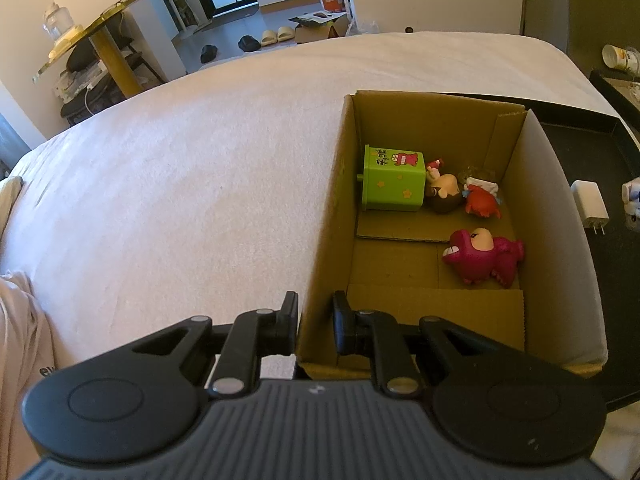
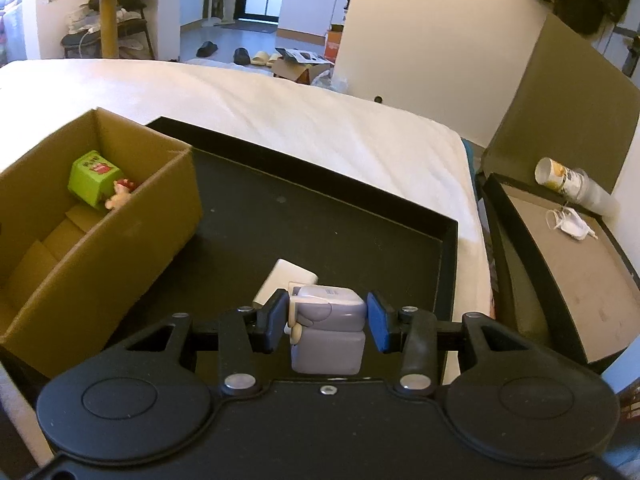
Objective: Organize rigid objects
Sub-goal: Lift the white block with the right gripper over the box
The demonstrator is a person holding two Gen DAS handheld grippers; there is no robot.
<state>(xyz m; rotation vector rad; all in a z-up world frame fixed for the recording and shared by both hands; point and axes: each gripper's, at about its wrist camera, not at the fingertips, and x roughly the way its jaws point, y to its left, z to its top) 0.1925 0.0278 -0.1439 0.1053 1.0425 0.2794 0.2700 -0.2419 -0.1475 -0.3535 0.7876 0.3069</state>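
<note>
An open cardboard box (image 1: pixel 336 208) stands on the bed. In it lie a green cube (image 1: pixel 394 178), a brown-haired figurine (image 1: pixel 442 192), a red toy (image 1: pixel 482 200) and a magenta dinosaur (image 1: pixel 482 256). My left gripper (image 1: pixel 316 320) is shut on the box's near left wall, one finger outside and one inside. In the right wrist view my right gripper (image 2: pixel 328 316) is shut on a grey blocky toy figure (image 2: pixel 328 332), held above the black tray (image 2: pixel 320 220). A white charger (image 2: pixel 286 280) lies on the tray just beyond it. The box (image 2: pixel 120 248) is to the left.
The white bed sheet (image 1: pixel 180 180) spreads left of the box. The charger (image 1: pixel 590 204) and another small toy (image 1: pixel 632 204) lie on the tray (image 1: pixel 580 140). Right of the bed, a black case holds a paper cup (image 2: pixel 568 180) and a white mask (image 2: pixel 572 224).
</note>
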